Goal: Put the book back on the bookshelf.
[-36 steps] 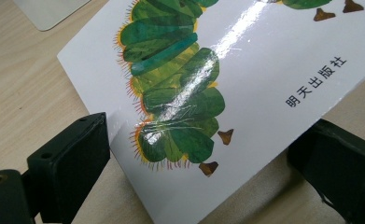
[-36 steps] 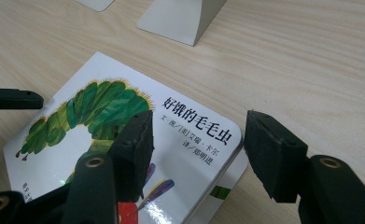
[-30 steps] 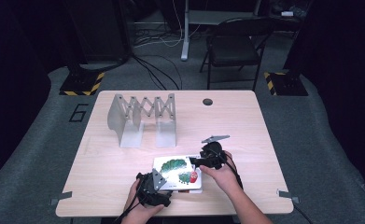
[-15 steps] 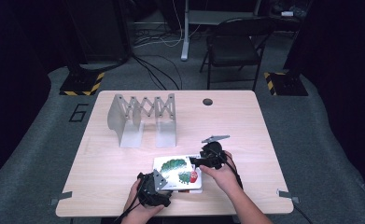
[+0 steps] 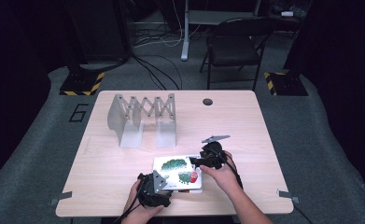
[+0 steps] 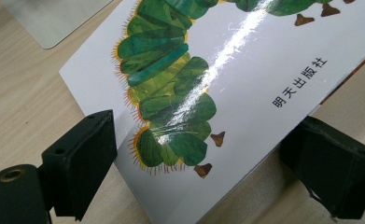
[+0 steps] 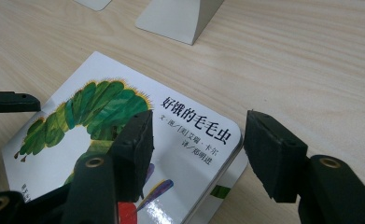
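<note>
Left gripper view: my left gripper (image 6: pixel 199 158) pinches the picture book (image 6: pixel 245 84) corner, jaws just closing; right gripper (image 7: pixel 196 154) spread astride the opposite corner. Lifting, racking remain.

A book (image 5: pixel 178 173) lay on the table (image 5: pixel 245 126) in the lower middle of the frame. The left gripper (image 5: pixel 153 189) sat at its lower left corner, the right gripper (image 5: pixel 203 158) at its upper right. An expanding rack (image 5: pixel 143 119) stood above and left, well apart.
</note>
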### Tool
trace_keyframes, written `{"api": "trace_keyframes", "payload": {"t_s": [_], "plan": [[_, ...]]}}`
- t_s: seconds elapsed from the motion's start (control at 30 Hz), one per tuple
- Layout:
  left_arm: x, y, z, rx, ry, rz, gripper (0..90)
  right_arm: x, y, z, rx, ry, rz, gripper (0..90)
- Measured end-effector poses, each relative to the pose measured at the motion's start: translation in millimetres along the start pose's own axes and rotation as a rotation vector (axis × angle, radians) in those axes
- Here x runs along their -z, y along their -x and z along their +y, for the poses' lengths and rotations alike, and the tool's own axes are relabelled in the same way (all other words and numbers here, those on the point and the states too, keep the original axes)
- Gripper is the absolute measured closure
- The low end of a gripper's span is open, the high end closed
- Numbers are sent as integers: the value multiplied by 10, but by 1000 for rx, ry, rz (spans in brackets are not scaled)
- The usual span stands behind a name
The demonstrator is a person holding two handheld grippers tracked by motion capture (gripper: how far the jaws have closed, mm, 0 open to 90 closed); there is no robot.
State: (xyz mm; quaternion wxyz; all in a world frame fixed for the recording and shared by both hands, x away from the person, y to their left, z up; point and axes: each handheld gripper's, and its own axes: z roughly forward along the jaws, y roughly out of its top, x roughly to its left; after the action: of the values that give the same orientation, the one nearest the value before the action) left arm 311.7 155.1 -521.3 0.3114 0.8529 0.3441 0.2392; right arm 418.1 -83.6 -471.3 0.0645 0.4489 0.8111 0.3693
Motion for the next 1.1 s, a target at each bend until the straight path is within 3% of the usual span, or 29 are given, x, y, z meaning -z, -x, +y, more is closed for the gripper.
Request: {"api": "trace_keyframes", "payload": {"t_s": [0.5,0.6,0.87,0.93,1.1], "plan": [[-10,6,-18,2,22,17,112,-52,49,-22,-6,-20,13,406],[-9,-5,-22,-1,24,1,112,-68,52,-28,-42,-50,36,384],[-14,-2,-28,-3,33,14,112,-130,78,-12,-81,-80,69,335],[-10,-8,-28,-4,29,1,112,-145,85,-3,-94,-87,81,334],[-14,-1,-31,-2,34,11,112,-188,111,43,-95,-111,98,331]]}}
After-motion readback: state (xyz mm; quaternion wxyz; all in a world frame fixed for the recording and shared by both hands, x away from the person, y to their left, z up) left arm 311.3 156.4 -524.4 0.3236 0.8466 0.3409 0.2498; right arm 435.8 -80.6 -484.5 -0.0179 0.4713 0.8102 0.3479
